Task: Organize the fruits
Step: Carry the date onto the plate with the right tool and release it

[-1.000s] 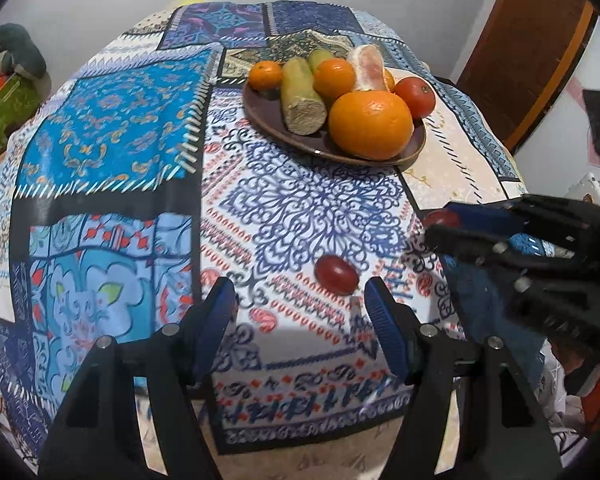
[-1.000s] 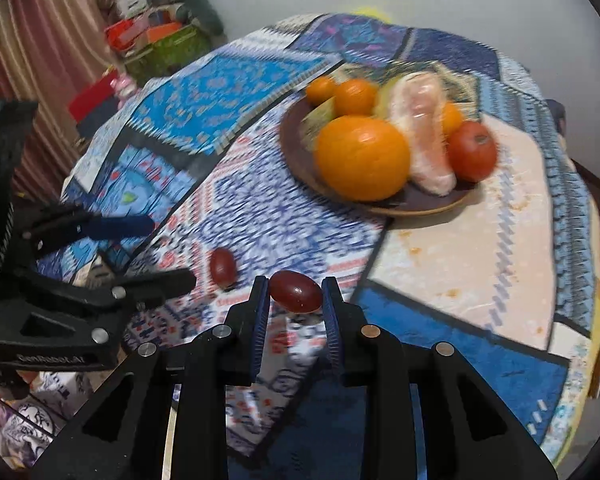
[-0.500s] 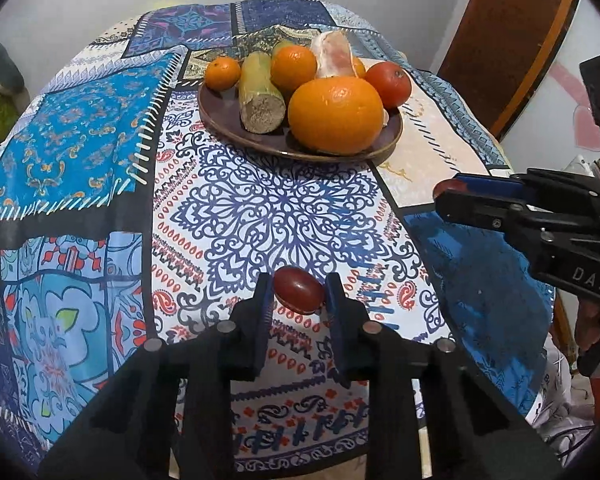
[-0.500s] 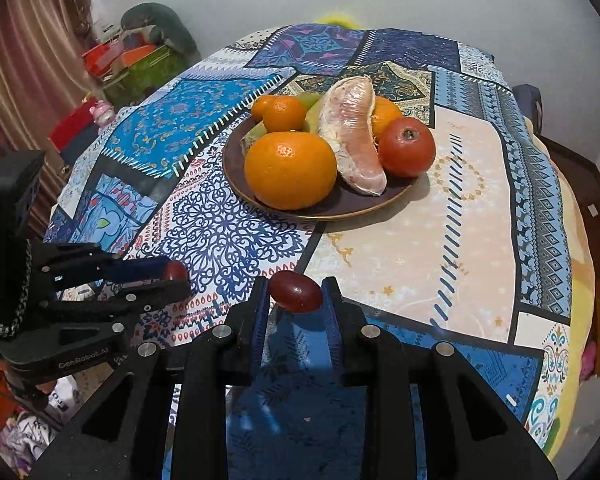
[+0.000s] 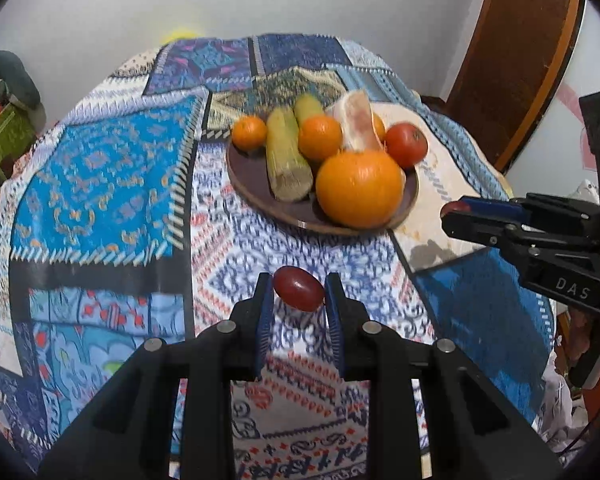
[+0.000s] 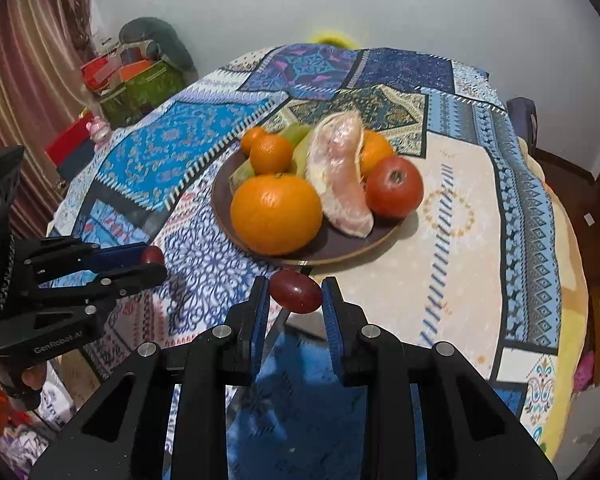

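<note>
My left gripper (image 5: 299,294) is shut on a dark red grape tomato (image 5: 299,289) and holds it above the patterned tablecloth. My right gripper (image 6: 295,294) is shut on a second grape tomato (image 6: 296,292), just in front of the brown plate (image 6: 340,250). The plate (image 5: 252,184) holds a big orange (image 5: 360,188), small oranges, sugarcane pieces (image 5: 288,160), a peeled pomelo segment (image 6: 340,176) and a red tomato (image 6: 394,188). Each gripper shows in the other's view: the right one (image 5: 450,216) to the right, the left one (image 6: 154,262) to the left.
The table is covered by a blue patchwork cloth (image 5: 100,184). A wooden door (image 5: 516,60) stands at the right. A green basket with toys (image 6: 140,84) and a striped curtain (image 6: 28,80) are left of the table.
A second ago my left gripper was open around the tomato on the cloth; it has closed on it and lifted it. Both grippers have risen and moved toward the plate.
</note>
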A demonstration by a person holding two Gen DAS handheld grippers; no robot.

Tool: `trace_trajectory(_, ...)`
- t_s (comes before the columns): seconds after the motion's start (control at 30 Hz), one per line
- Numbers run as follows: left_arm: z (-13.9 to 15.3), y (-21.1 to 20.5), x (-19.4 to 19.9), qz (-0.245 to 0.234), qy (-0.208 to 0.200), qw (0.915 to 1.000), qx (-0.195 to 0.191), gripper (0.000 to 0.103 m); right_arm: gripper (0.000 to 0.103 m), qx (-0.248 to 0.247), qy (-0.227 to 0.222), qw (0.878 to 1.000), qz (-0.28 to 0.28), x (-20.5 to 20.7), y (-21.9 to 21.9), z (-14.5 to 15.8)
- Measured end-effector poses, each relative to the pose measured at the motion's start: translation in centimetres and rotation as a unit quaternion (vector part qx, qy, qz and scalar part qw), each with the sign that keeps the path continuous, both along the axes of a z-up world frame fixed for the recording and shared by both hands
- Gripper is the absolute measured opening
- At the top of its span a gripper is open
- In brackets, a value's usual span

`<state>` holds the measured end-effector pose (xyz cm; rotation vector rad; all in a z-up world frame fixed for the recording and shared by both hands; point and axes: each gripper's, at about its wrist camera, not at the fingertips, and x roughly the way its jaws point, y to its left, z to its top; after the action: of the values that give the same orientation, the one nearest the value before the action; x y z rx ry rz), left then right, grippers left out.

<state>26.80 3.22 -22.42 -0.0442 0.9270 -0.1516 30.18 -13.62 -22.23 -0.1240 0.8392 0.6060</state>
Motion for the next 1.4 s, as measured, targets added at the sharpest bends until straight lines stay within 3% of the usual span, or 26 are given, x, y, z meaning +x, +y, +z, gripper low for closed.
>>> trace_trajectory(0.47, 1.7, 1.2, 3.8, 0.014, -0.038, 0.9992, 0.004, 0.026, 0.025, 0.024, -0.021, 0.999, -0.026, 3.2, -0.9, 1.1)
trace_trajectory(1.03, -1.7, 1.0, 8.0, 0.005, -0.004, 0.9997, -0.022, 0.026, 0.025, 0.019, 0.009, 0.999, -0.031, 5.9, -0.2, -2.0)
trace_trajectory(1.33, -1.8, 0.8, 8.2, 0.004, -0.005, 0.9999, -0.014, 0.026, 0.026, 0.023, 0.019, 0.999, -0.030, 6.3, -0.2, -2.2)
trace_trajectory(1.4, -1.5, 0.8, 8.1, 0.005, -0.006, 0.9999, -0.013, 0.026, 0.030, 0.023, 0.018, 0.999, -0.032, 6.3, -0.3, -2.2)
